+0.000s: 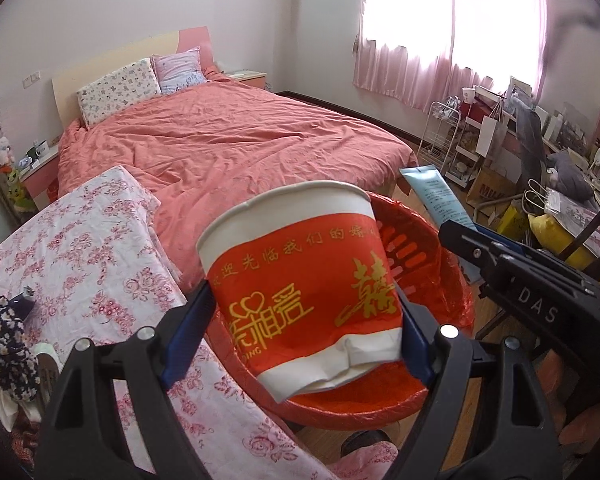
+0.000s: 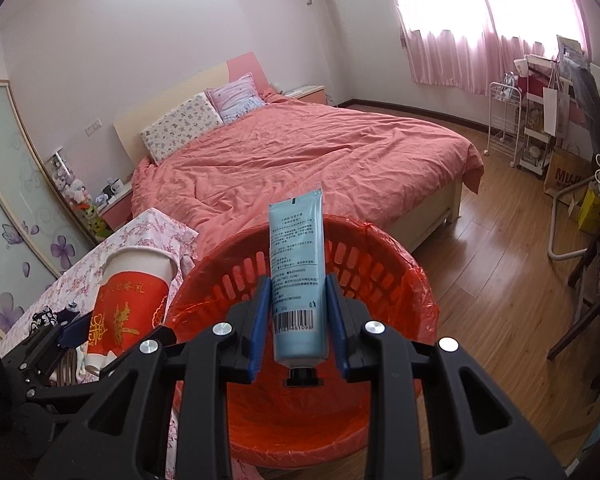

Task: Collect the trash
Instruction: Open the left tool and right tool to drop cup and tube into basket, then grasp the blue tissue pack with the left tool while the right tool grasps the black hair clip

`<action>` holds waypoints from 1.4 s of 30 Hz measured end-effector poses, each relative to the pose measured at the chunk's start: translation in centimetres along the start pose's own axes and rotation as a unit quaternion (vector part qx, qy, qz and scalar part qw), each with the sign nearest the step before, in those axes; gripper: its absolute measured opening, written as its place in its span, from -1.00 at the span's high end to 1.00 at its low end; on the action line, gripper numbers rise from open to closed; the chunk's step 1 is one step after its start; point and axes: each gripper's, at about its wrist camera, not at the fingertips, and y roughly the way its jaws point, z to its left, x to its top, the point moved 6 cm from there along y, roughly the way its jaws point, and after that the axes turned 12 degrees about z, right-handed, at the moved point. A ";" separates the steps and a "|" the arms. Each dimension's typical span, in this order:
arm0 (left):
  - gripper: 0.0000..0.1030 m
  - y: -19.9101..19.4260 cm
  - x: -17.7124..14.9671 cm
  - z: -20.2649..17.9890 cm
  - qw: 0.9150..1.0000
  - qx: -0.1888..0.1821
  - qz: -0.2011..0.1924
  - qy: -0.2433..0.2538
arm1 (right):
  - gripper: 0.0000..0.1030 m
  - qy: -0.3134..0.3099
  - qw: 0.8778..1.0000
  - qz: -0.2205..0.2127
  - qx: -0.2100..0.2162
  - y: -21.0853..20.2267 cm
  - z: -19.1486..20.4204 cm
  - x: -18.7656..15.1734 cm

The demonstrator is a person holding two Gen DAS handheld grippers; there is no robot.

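The left gripper [image 1: 306, 312] is pinching a dented red-and-white paper cup [image 1: 300, 276] between its blue pads, holding it tilted over the near rim of the red-lined trash basket [image 1: 432, 280]. The right gripper [image 2: 298, 320] is clamping a blue cosmetic tube [image 2: 298, 276], cap toward the camera, above the basket beside the floral tablecloth [image 1: 80, 248].
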 end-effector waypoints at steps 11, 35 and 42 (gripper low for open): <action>-0.75 2.0 -0.4 1.6 0.999 0.016 0.026 -0.019 | 0.23 0.017 1.000 0.012 0.011 0.5 -0.6 0.3; -0.75 -7.9 -5.7 10.3 0.991 0.097 -0.017 -0.089 | 0.12 -0.061 0.998 -0.002 -0.011 -2.6 5.5 -2.1; -0.75 -12.6 -10.2 16.5 0.978 0.156 -0.037 -0.135 | 0.11 -0.113 0.994 0.008 0.004 -2.6 10.1 -4.2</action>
